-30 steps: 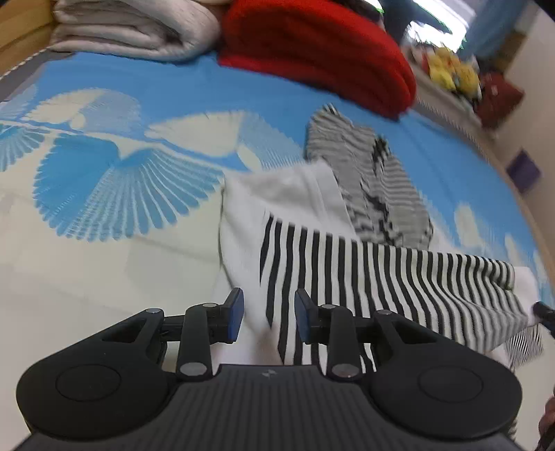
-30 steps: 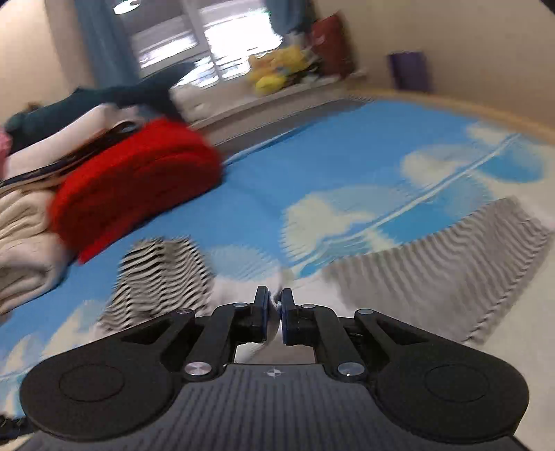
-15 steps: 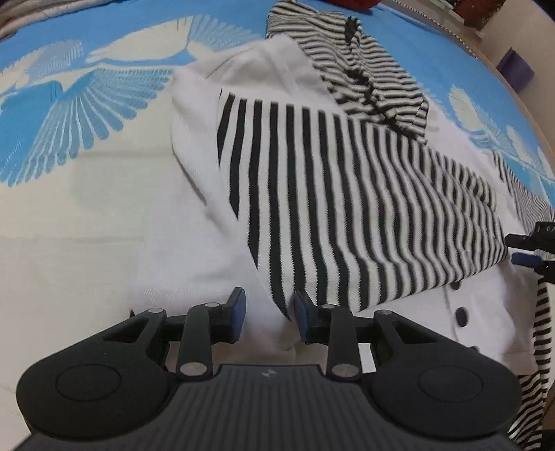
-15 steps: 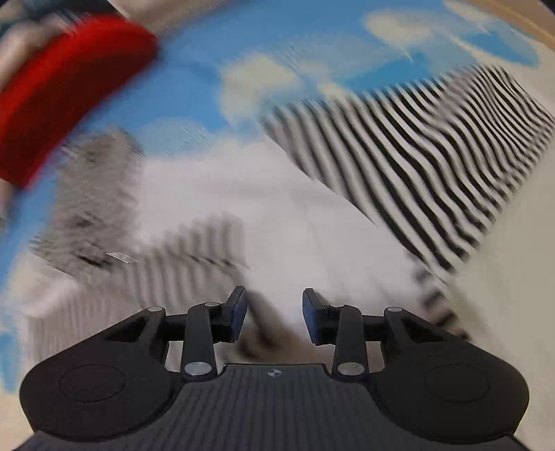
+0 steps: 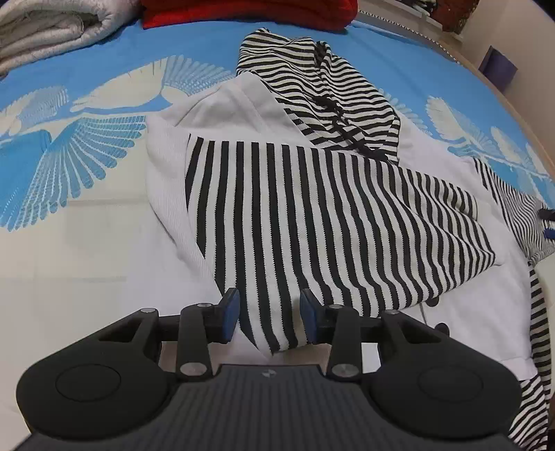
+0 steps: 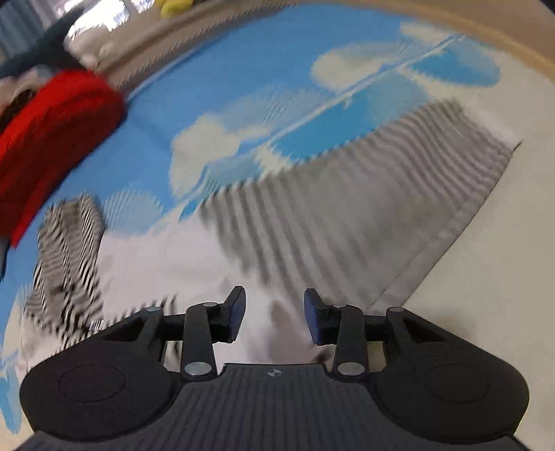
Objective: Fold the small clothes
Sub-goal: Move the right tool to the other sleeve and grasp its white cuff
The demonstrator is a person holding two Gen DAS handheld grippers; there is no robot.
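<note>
A white garment with black-and-white striped sleeves and hood (image 5: pixel 312 215) lies on the bed. One striped sleeve is folded across its body, and its cuff end lies between the fingers of my open left gripper (image 5: pixel 269 319). The striped hood (image 5: pixel 319 93) lies at the far end. My right gripper (image 6: pixel 274 315) is open and empty above the white body (image 6: pixel 166 263), with the other striped sleeve (image 6: pixel 364 215) spread ahead of it. That view is blurred. The right gripper's tip (image 5: pixel 547 223) shows at the far right of the left wrist view.
The bed has a blue and white sheet with a feather print (image 5: pixel 69 156). A folded red blanket (image 6: pixel 52 138) and a grey-white folded blanket (image 5: pixel 45 31) lie at the far end. A wooden bed edge (image 6: pixel 451 31) curves along the right.
The right gripper went from shut to open and swung over the garment. The left gripper moved closer over the garment, so that the folded sleeve's cuff now lies between its fingers.
</note>
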